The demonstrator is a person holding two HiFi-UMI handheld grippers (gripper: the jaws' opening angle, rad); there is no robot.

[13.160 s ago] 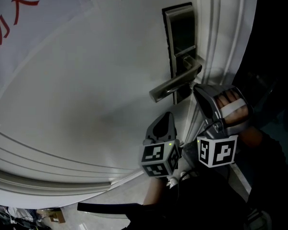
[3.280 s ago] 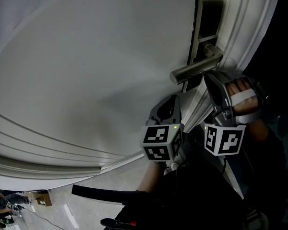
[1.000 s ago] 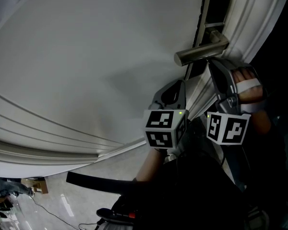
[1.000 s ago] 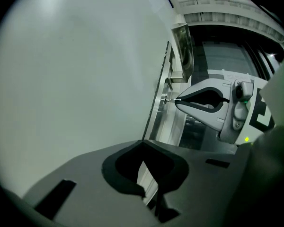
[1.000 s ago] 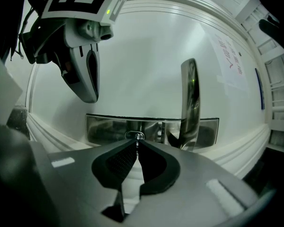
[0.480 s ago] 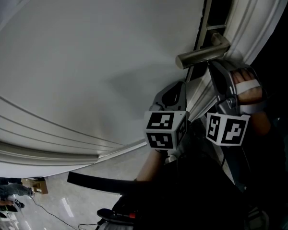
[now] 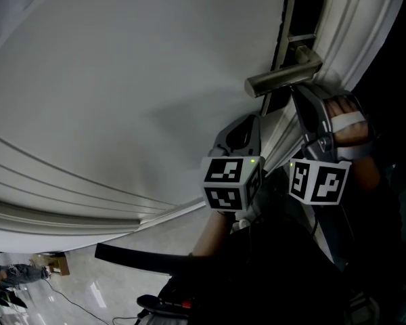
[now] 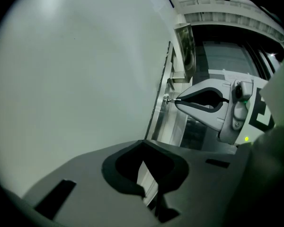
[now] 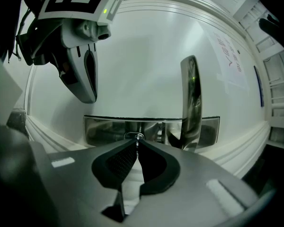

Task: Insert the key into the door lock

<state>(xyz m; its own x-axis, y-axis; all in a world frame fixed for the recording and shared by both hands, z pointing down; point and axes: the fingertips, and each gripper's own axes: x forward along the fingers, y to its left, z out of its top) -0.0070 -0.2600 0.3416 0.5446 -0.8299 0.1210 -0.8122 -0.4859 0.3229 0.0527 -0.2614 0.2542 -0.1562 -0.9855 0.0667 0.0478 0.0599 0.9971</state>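
Observation:
The brushed-metal lock plate with its lever handle sits on the white door. My right gripper is shut on a thin key, and the key's tip is at the round keyhole in the plate. In the head view the right gripper points up just under the handle. In the left gripper view the key touches the lock. My left gripper hovers beside it over the door panel, shut and holding nothing.
The raised door moulding runs below the grippers, and the frame's mouldings rise at the right. Floor tiles show at the bottom left. A person's hand with a white strap holds the right gripper.
Since 13 s ago the head camera has drifted, so the lock now sits higher and further right in view. Over the last second both grippers have stayed put.

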